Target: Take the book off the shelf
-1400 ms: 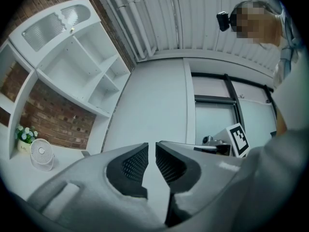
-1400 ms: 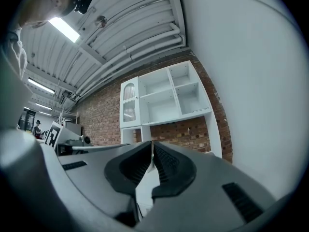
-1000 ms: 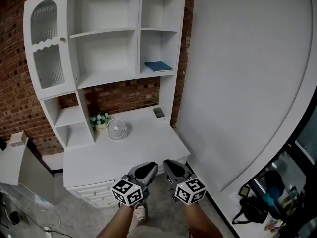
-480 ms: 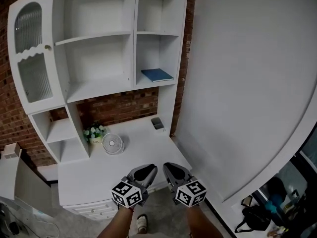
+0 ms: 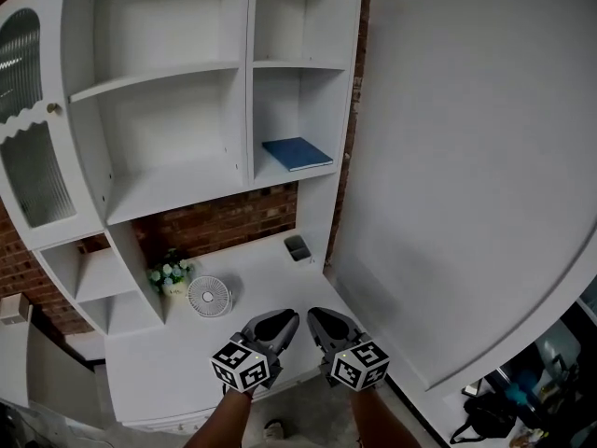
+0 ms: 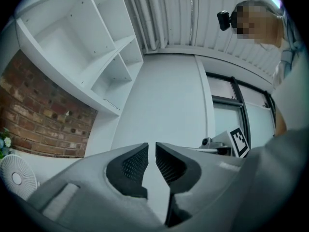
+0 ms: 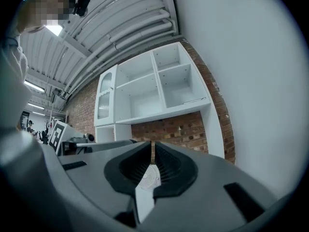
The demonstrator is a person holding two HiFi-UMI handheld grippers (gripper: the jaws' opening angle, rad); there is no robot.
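Note:
A blue book (image 5: 297, 153) lies flat on the lower right shelf of the white wall unit (image 5: 177, 180). Its thin edge shows as a dark line on that shelf, book (image 7: 194, 100). Both grippers hang low in the head view, side by side, far below the book and in front of the desk. My left gripper (image 5: 284, 318) is shut with nothing between its jaws, seen again as left gripper (image 6: 151, 148). My right gripper (image 5: 315, 312) is shut and empty too, right gripper (image 7: 152, 147).
A small white fan (image 5: 209, 296), a little flower pot (image 5: 169, 274) and a dark small object (image 5: 298, 248) stand on the white desk (image 5: 168, 362). A glass cabinet door (image 5: 28, 157) is at the left. A large white wall (image 5: 466, 157) rises right of the unit.
The view has drawn closer to the shelf unit, and the book now sits lower and larger in the picture. Both grippers stay shut, in the same place in the frame.

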